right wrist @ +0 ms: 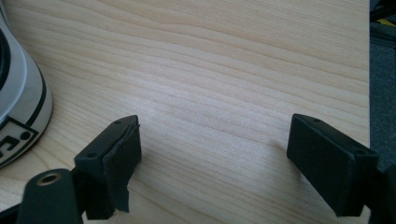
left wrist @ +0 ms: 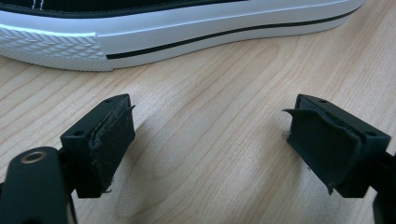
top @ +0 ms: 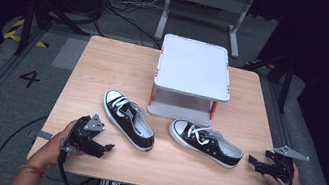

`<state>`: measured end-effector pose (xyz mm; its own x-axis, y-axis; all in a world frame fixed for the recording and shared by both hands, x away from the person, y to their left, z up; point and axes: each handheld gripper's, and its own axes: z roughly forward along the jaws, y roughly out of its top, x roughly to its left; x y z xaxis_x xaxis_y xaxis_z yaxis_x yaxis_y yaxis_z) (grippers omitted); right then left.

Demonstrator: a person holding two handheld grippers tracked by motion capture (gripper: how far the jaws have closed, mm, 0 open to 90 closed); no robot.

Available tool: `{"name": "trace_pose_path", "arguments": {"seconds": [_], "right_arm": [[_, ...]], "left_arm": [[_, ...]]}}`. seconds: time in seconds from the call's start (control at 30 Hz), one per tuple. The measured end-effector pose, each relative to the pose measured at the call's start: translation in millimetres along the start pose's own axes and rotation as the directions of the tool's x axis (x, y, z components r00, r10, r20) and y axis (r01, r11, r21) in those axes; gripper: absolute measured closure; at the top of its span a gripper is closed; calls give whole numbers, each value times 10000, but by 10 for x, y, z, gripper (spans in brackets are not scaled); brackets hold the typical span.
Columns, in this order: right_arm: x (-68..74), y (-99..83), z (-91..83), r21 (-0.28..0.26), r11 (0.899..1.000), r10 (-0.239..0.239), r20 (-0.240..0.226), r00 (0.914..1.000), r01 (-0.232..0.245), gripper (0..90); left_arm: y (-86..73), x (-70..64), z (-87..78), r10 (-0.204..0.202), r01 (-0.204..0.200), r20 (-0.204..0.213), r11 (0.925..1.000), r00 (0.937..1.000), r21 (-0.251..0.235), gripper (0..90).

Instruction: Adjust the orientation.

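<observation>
Left gripper view: ribbed white rubber sneaker sole (left wrist: pixel 140 37), woodgrain table (left wrist: pixel 210 140).

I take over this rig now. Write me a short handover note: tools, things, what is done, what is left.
Left tool: open, holds nothing, low over the wooden table, beside the left black canvas sneaker with white sole.
Right tool: open, holds nothing, near the heel of the right black canvas sneaker.
Both sneakers lie on the table before the grey two-level rack.
Done: nothing grasped yet. Left: probably gripping the sneakers.
</observation>
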<state>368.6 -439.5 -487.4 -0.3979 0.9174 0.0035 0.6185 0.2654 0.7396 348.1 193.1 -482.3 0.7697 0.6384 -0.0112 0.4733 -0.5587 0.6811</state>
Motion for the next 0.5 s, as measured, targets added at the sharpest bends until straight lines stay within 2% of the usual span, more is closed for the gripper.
{"name": "trace_pose_path", "arguments": {"seconds": [0.3, 0.4, 0.47, 0.5], "right_arm": [[2, -1, -1, 2, 10000, -2, 10, 10000, 2, 181], [6, -4, -5, -6, 10000, 2, 25, 10000, -2, 181], [7, -5, -6, -8, 10000, 1, 25, 10000, -1, 181], [7, -5, -6, -6, 10000, 5, 26, 10000, -5, 181]], "left_arm": [[-14, -40, -13, -205, 204, -216, 9998, 9996, -10, 148], [-16, -54, -19, -65, 64, -430, 10000, 9991, -37, 132], [-9, -47, -33, 209, -206, -376, 9998, 9991, 67, 132], [-3, -37, -39, 184, -179, -267, 9997, 9995, 192, 132]]}}
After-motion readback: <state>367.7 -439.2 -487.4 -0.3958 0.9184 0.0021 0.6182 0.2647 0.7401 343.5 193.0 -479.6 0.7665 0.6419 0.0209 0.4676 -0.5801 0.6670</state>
